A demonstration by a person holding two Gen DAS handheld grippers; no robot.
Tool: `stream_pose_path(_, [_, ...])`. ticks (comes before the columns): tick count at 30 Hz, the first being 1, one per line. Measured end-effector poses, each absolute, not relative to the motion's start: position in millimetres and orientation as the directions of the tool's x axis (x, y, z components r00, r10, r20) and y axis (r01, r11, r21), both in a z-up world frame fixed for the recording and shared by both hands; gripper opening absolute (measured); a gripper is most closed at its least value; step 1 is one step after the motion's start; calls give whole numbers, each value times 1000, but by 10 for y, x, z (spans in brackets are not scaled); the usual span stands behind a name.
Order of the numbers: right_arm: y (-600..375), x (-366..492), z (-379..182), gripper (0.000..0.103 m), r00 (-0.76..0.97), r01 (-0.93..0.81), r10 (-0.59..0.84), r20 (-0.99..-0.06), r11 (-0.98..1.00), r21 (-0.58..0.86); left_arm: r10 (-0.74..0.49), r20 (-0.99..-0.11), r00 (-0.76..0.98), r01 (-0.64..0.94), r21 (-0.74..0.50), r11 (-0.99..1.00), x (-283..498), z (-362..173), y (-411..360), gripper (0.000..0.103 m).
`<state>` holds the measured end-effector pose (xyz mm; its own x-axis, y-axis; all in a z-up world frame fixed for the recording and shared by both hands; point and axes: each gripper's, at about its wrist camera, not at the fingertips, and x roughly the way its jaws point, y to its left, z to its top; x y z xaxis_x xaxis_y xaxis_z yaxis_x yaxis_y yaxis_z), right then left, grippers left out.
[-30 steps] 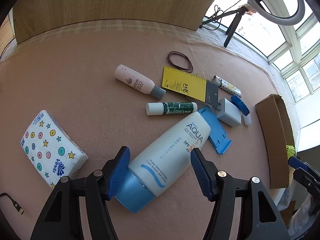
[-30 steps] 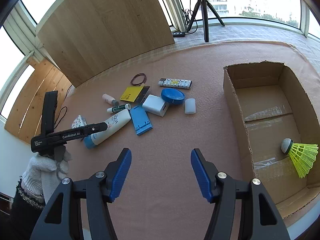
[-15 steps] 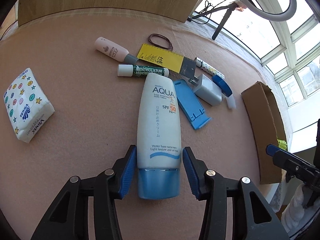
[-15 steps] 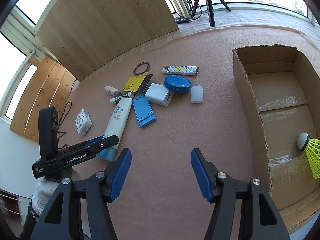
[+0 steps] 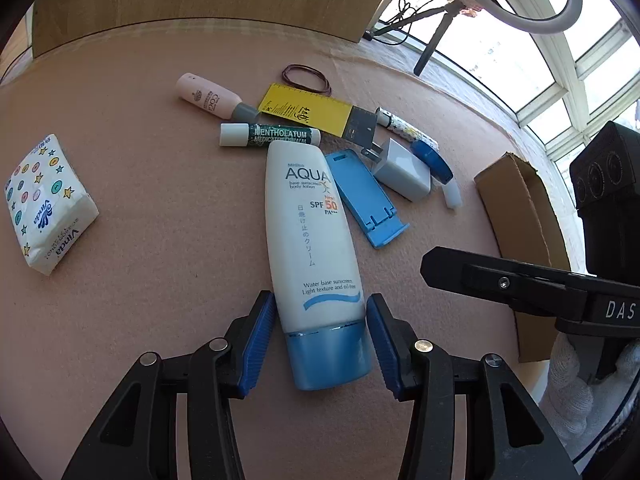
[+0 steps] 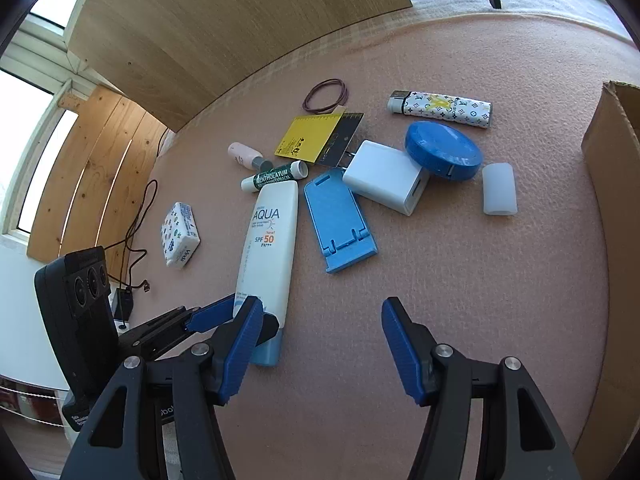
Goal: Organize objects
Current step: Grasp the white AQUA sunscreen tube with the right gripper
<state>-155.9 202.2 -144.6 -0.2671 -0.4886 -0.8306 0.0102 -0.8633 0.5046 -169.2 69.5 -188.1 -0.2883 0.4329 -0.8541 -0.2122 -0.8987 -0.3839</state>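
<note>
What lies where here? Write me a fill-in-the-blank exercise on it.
1. The sunscreen tube has a ____ cap.
2. The rubber bands lie next to the ____-and-black card.
3. The ____ gripper has nothing between its fingers.
Missing words: blue; yellow; right.

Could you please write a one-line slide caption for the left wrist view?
Left hand-held gripper straddling the cap end of the AQUA sunscreen tube, lying amid clutter on the pink mat.
</note>
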Motion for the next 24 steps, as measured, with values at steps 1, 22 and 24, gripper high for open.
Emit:
stream_pose_path(1, [1979, -1600, -1477, 58, -254, 12, -497, -830, -859, 511, 431, -855, -288, -216, -381, -899, -1690, -1885, 704, 51])
stream_pose_path(22, [1635, -1761, -1707, 35, -142, 18, -590, -795, -804, 594, 452, -844, -289, -214, -404, -889, -1657, -1891, 757, 50])
stream_pose_path(24, [1659, -1721, -1696, 35, -151, 15, -589, -794, -804, 594, 455, -843, -287, -219, -405, -888, -1634, -1873, 797, 49])
